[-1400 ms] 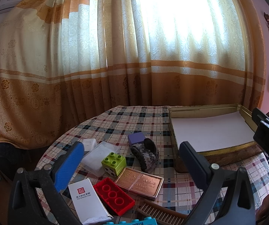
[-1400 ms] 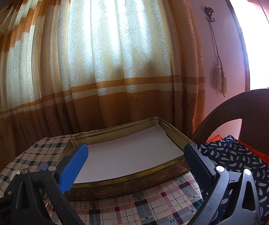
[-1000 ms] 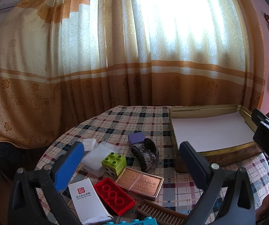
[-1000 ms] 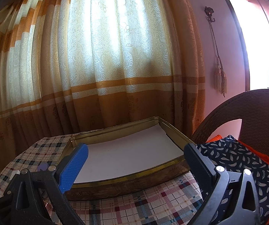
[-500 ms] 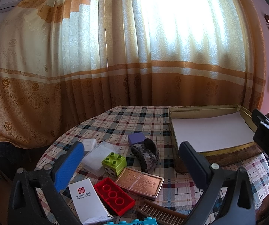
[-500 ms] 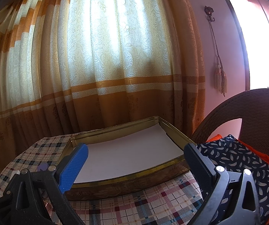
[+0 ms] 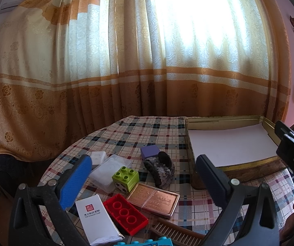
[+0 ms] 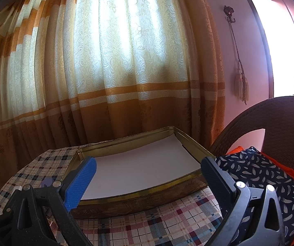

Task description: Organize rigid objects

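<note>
Left gripper [image 7: 142,174] and right gripper [image 8: 147,174]: fingers spread, empty; green block [image 7: 125,176] judged light, stiff, slick; grip its flat sides; tin tray [image 7: 225,121] holds no objects.

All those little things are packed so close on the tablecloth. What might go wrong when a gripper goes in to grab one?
The green block sits against the clear plastic case and the copper tin, so the open left gripper might nudge a neighbour while closing. The red brick, the white box and the comb lie near the table's edge and may get knocked off. The metal tray has a raised rim, so a low carry could catch on it.
</note>
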Demonstrator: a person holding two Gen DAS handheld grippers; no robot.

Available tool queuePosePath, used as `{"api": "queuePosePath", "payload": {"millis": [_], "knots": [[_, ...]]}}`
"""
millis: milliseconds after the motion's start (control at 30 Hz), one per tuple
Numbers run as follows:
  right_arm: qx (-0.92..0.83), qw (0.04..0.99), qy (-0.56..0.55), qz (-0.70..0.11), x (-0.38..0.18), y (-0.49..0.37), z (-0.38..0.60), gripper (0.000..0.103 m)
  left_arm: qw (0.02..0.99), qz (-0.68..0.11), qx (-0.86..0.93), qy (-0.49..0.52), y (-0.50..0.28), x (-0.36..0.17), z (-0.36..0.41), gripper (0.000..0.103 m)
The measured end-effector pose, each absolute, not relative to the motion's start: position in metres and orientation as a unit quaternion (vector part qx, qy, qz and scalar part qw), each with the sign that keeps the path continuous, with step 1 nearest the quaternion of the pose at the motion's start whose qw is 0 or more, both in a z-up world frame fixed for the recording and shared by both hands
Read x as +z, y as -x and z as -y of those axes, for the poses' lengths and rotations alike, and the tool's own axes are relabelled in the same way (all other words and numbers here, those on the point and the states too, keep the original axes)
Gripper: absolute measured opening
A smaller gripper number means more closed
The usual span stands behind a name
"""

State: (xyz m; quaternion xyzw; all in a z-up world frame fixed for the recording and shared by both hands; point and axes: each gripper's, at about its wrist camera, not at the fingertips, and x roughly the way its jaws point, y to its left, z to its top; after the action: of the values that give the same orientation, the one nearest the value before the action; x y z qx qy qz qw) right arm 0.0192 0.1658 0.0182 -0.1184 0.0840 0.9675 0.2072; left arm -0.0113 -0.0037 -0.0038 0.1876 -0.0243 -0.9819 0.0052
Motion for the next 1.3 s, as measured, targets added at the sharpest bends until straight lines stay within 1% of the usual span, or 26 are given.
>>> {"api": "queuePosePath", "payload": {"millis": [167, 233, 333, 467, 567, 600, 633, 667, 700, 733, 867, 1033, 1100, 1200, 1233, 1267, 1300], "knots": [[0.97, 0.164, 0.148, -0.096, 0.015, -0.01, -0.168, 0.102, -0.008, -0.006, -0.981, -0.195, 0.003, -0.001, 0.02, 0.103], [0.971, 0.14, 0.165, -0.106, 0.013, -0.008, -0.17, 0.102, -0.01, 0.002, -0.979, -0.202, -0.001, 0.0, 0.028, 0.103], [0.97, 0.083, 0.188, -0.129, 0.01, -0.01, -0.174, 0.102, -0.001, 0.011, -0.975, -0.223, -0.006, 0.002, 0.047, 0.103], [0.967, -0.004, 0.223, -0.121, 0.004, -0.018, -0.162, 0.102, -0.014, -0.004, -0.968, -0.251, -0.015, 0.0, 0.074, 0.103], [0.958, -0.068, 0.27, -0.073, -0.006, -0.023, -0.138, 0.102, -0.024, -0.009, -0.963, -0.269, -0.026, -0.004, 0.088, 0.103], [0.953, -0.084, 0.287, -0.05, -0.011, -0.025, -0.128, 0.1, -0.031, -0.01, -0.961, -0.273, -0.029, -0.005, 0.091, 0.103], [0.949, -0.096, 0.298, -0.034, -0.016, -0.028, -0.121, 0.09, -0.04, -0.007, -0.96, -0.278, -0.032, -0.006, 0.092, 0.102], [0.945, -0.109, 0.309, -0.024, -0.018, -0.029, -0.119, 0.078, -0.047, -0.002, -0.959, -0.28, -0.035, -0.008, 0.093, 0.102], [0.938, -0.127, 0.322, -0.012, -0.021, -0.029, -0.112, 0.073, -0.055, 0.003, -0.958, -0.283, -0.039, -0.009, 0.092, 0.102], [0.932, -0.141, 0.333, -0.002, -0.024, -0.03, -0.108, 0.071, -0.065, 0.007, -0.956, -0.286, -0.042, -0.01, 0.092, 0.102], [0.912, -0.181, 0.363, 0.061, -0.035, -0.028, -0.086, 0.071, -0.114, -0.002, -0.943, -0.313, -0.047, -0.016, 0.09, 0.102], [0.889, -0.191, 0.39, 0.145, -0.047, -0.02, -0.059, 0.071, -0.13, 0.008, -0.931, -0.34, -0.044, -0.025, 0.082, 0.102], [0.881, -0.196, 0.402, 0.152, -0.049, -0.015, -0.057, 0.071, -0.136, 0.008, -0.929, -0.344, -0.044, -0.027, 0.081, 0.102], [0.871, -0.22, 0.416, 0.139, -0.048, -0.007, -0.058, 0.07, -0.144, 0.002, -0.923, -0.356, -0.041, -0.029, 0.08, 0.102], [0.87, -0.222, 0.418, 0.138, -0.049, -0.005, -0.058, 0.064, -0.148, -0.004, -0.921, -0.36, -0.04, -0.03, 0.081, 0.102], [0.869, -0.225, 0.42, 0.135, -0.05, -0.004, -0.059, 0.048, -0.151, -0.01, -0.919, -0.363, -0.039, -0.03, 0.081, 0.102], [0.869, -0.233, 0.419, 0.123, -0.049, -0.003, -0.061, 0.038, -0.152, -0.017, -0.918, -0.366, -0.038, -0.031, 0.082, 0.102]]}}
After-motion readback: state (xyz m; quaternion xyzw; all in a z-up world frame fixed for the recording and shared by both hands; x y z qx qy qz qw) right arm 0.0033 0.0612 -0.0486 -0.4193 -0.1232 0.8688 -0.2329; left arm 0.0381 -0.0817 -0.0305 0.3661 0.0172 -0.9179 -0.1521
